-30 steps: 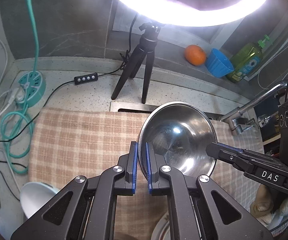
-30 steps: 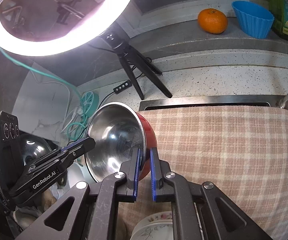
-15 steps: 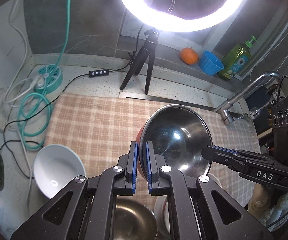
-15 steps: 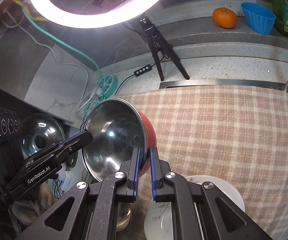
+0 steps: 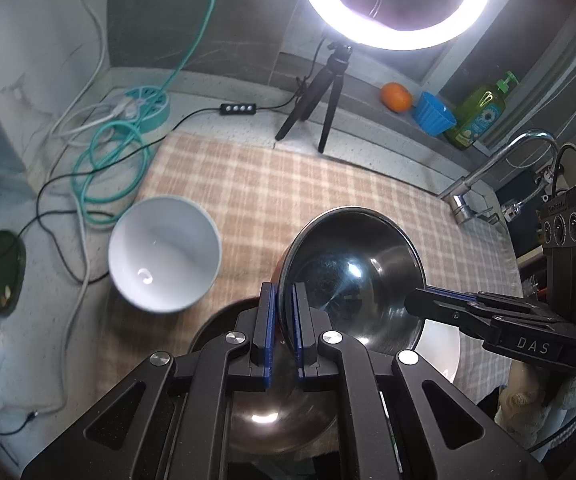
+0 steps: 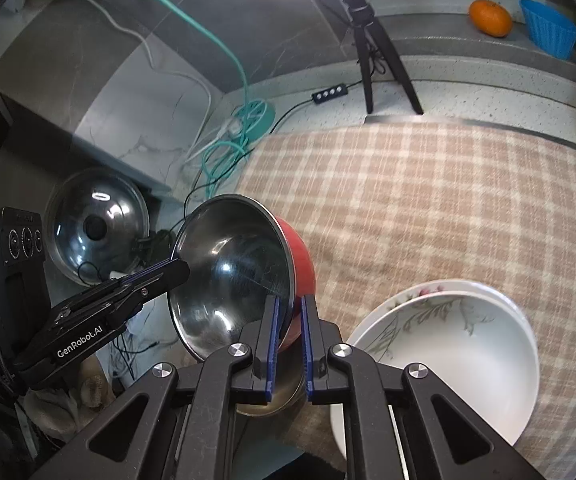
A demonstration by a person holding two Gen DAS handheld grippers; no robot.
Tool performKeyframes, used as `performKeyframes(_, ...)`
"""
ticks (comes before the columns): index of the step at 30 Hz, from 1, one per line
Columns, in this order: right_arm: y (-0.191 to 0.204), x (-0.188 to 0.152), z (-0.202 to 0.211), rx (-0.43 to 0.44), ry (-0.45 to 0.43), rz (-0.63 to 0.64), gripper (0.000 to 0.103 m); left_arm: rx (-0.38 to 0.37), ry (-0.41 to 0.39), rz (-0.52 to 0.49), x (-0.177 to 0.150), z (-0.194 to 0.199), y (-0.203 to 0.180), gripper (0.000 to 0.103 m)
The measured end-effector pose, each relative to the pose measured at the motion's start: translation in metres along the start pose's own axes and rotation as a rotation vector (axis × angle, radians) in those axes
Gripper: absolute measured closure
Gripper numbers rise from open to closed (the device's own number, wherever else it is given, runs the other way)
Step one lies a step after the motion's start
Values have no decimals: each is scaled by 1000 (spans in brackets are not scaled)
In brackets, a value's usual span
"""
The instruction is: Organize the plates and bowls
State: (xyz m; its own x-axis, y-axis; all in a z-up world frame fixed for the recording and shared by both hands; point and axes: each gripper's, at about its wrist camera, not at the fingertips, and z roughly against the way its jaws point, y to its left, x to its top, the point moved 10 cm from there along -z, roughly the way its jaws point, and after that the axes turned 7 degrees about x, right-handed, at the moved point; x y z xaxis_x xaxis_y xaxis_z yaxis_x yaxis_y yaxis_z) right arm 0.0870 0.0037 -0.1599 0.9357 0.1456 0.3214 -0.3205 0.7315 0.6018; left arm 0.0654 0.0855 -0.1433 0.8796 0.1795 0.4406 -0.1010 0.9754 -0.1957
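Cables and a teal cord reel (image 5: pixel 146 106) lie far off to the left of my left hand-held gripper (image 5: pixel 282 328), on the counter (image 5: pixel 224 136). Nearer, just left of its fingers, a white bowl (image 5: pixel 164 254) sits at the edge of the checked cloth (image 5: pixel 288 188). Both my hand-held grippers are clamped narrow on one steel bowl with a red outside (image 5: pixel 352 268): the left pinches its near rim, and the right hand-held gripper (image 6: pixel 288 336) pinches the opposite rim, so the bowl hangs tilted between them above the cloth. Under my left fingers lies another steel bowl (image 5: pixel 272 416), I think, though it is mostly hidden. Right of my right hand-held gripper rest stacked white flower-patterned dishes (image 6: pixel 448 352) on the cloth. Far ahead and right, on the ledge, stand an orange (image 6: pixel 490 18) and a blue cup (image 6: pixel 550 28).
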Motion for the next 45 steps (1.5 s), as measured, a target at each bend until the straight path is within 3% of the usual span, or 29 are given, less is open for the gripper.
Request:
performKeyframes(17, 4, -49, -48, -51, 122, 52, 94, 50, 70, 47, -54, -13, 31, 97)
performKeyframes(45, -4, -58, -81, -182, 195, 147, 93, 161, 123, -56, -71, -39, 36, 97)
